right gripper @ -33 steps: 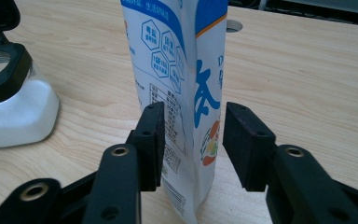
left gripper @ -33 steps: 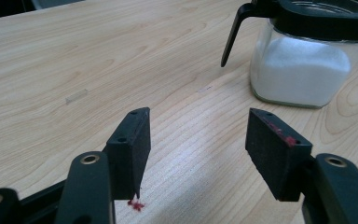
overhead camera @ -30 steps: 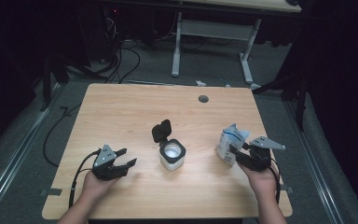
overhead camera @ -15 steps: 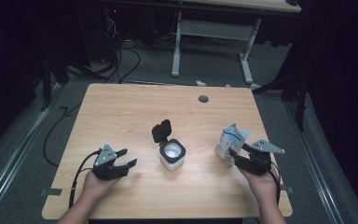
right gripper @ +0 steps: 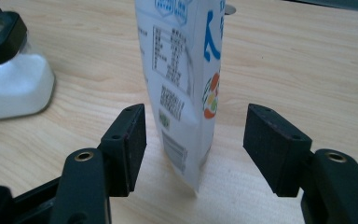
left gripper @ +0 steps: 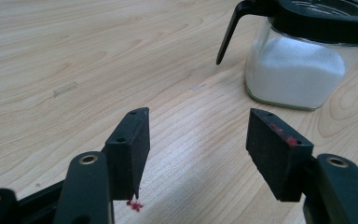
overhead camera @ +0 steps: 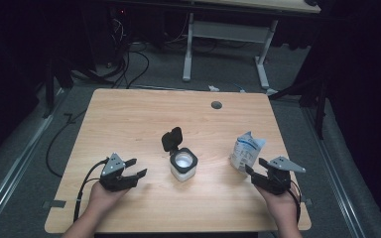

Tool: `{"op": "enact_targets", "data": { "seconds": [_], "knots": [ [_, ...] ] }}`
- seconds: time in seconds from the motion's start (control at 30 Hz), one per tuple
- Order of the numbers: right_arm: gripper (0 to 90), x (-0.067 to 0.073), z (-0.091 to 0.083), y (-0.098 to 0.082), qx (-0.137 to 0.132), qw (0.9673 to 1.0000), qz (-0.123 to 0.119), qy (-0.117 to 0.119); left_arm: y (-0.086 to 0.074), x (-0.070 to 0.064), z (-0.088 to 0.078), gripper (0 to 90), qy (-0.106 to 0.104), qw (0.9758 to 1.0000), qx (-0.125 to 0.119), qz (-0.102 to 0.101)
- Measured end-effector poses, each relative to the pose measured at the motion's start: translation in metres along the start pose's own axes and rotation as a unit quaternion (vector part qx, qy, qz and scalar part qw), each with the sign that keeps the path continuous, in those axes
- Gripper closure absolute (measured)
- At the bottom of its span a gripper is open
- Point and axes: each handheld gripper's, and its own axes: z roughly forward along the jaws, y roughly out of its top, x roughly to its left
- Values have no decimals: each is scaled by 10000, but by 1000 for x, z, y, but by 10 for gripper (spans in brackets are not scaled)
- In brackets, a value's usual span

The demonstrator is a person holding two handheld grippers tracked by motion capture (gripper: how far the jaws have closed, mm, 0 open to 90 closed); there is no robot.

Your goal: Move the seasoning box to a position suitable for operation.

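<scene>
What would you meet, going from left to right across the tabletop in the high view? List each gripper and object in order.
left gripper → jar with its lid flipped open → white pouch → right gripper

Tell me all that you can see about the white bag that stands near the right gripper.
The bag is a white pouch, plastic or coated paper by its look, with blue lettering, small black print, a barcode and a round orange and green mark. Its top looks crumpled in the high view. It stands upright on the wooden table, to the right of the jar. The right gripper has just been opening; the bag stands between its pads, untouched.
</scene>
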Motion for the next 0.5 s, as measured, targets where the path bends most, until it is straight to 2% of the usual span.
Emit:
{"op": "enact_targets", "data": {
  "seconds": [0.27, 0.5],
  "knots": [
    [401, 12, -5, -21, 122, 9999, -66, -96, 0, -1, 3, 398, -3, 10000, 89, -15],
    [407, 21, -7, -36, 101, 9999, -41, -121, -1, -2, 5, 399, -9, 9999, 154, 18]
  ]
}}
